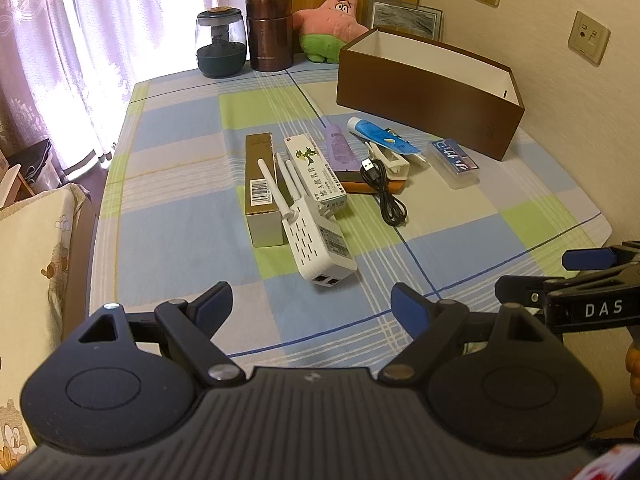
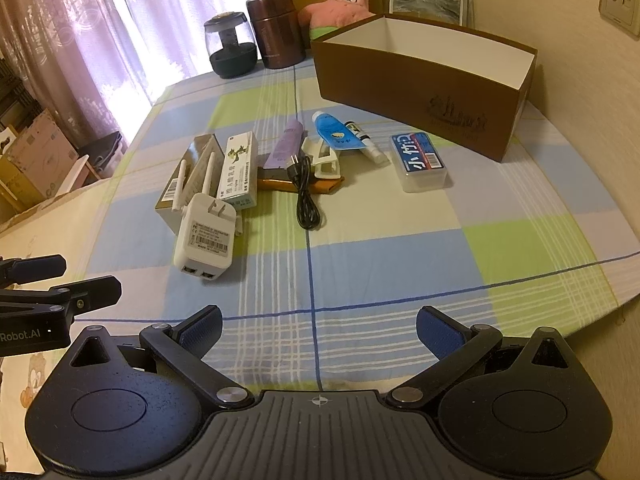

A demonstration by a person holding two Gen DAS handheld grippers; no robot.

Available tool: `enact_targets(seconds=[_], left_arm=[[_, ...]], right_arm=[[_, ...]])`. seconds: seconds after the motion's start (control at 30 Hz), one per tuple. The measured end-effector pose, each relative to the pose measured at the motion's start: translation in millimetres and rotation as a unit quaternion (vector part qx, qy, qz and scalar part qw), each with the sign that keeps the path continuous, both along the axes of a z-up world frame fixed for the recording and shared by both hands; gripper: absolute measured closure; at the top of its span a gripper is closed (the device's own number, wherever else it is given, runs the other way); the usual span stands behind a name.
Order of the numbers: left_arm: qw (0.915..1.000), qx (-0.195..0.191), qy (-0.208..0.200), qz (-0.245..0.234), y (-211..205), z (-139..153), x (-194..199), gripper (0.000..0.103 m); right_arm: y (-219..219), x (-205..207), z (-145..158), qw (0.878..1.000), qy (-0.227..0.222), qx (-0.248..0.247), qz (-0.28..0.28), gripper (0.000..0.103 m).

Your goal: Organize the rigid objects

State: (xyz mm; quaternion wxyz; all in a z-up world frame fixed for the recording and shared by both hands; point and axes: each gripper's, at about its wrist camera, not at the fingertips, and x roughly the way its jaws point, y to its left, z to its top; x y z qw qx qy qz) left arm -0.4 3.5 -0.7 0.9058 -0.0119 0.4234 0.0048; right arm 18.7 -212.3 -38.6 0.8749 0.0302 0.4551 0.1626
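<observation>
- The left gripper (image 1: 312, 306) is held low over the near edge of the bench (image 1: 172, 168); its jaws are spread wide, nothing is held and nothing is touched.
- The right gripper (image 2: 318, 330) is held likewise, jaws released and wide apart, empty, above the checked cloth.
- Each gripper is seen at the edge of the other's view; "DAS" is read on the right one's side in the left wrist view, and "Robot.AI" on the left one's side in the right wrist view.
- The brown box (image 2: 420, 80) stands open at the far right of the bench; its white inside is seen only in part, and nothing is seen in it.
- The things to be sorted are laid in a loose row in front of the box, none of them in it.
- Nearest the box lies a clear case (image 2: 422, 162) with a blue label in large white characters.
- Left of the case lie a blue tube (image 2: 334, 134), a white clip (image 2: 326, 162) and a purple tube (image 2: 286, 148), the last resting on an orange-edged block (image 2: 312, 186).
- A black USB cable (image 2: 306, 196) is draped from the block down onto the cloth.
- Farther left of the box lie a white carton (image 2: 240, 168) with a green figure and Chinese print, and a gold carton (image 2: 180, 184) with a barcode.
- The white repeater (image 2: 206, 240) lies nearest the grippers, its antennas laid across the gold carton; "MADE IN CHINA" is read on its label.
- Behind the box, a pink plush (image 2: 344, 4), a brown canister (image 2: 276, 28) and a glass jar (image 2: 232, 46) are set along the far edge.
</observation>
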Motion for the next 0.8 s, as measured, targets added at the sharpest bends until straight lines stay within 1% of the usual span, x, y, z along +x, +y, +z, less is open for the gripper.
enact_targets(seconds=[0.53, 0.8], left_arm=[[1.0000, 0.000, 0.003, 0.002, -4.2, -4.7, 5.9, 0.019], [0.9999, -0.002, 0.012, 0.006, -8.1, -5.7, 22.8, 0.019]], right_arm=[[-2.9, 7.0, -0.9, 1.000, 0.003, 0.000, 0.001, 0.002], [-8.7, 18.4, 1.5, 1.000, 0.007, 0.000, 0.006, 0.002]])
